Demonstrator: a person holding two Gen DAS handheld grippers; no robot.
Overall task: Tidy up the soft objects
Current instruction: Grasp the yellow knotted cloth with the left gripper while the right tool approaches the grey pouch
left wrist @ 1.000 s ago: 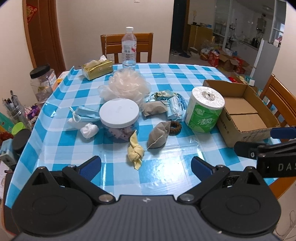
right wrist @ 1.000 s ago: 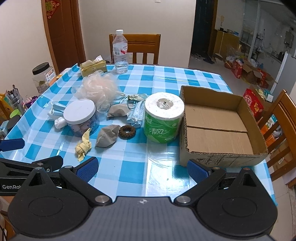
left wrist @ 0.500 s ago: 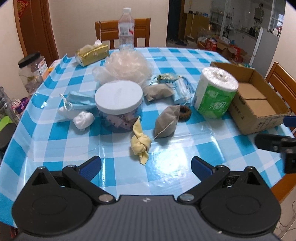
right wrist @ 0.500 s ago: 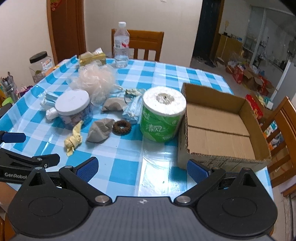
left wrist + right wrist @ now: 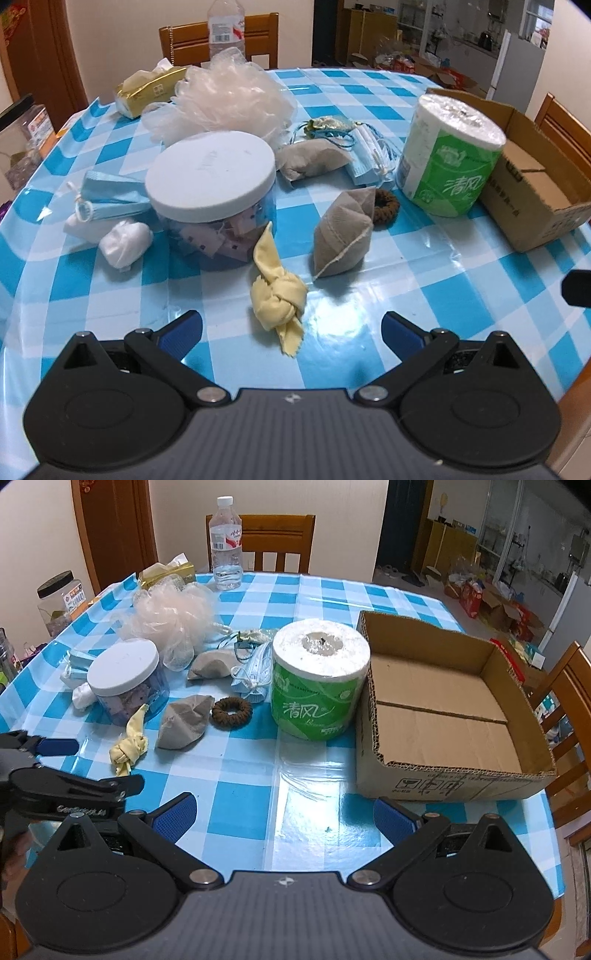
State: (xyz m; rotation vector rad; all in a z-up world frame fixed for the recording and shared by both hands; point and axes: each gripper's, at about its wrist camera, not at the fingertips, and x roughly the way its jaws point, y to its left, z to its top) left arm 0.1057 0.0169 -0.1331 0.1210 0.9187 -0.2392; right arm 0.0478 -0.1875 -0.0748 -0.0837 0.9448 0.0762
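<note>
Your left gripper [image 5: 291, 334] has a matte black body: two fan-shaped housings with round recessed discs, a ribbed dark grey centre plate with a small white logo. Black linkage arms, a silver screw at each inner pivot, smaller pins near the tips. Fingers [image 5: 181, 332] carry ribbed blue pads. Your right gripper [image 5: 282, 818] is the same build, with the same silver screws, blue ribbed pads and white mark. Seen from the right wrist view, the left unit's side bears white lettering, blurred, only partly readable.
</note>
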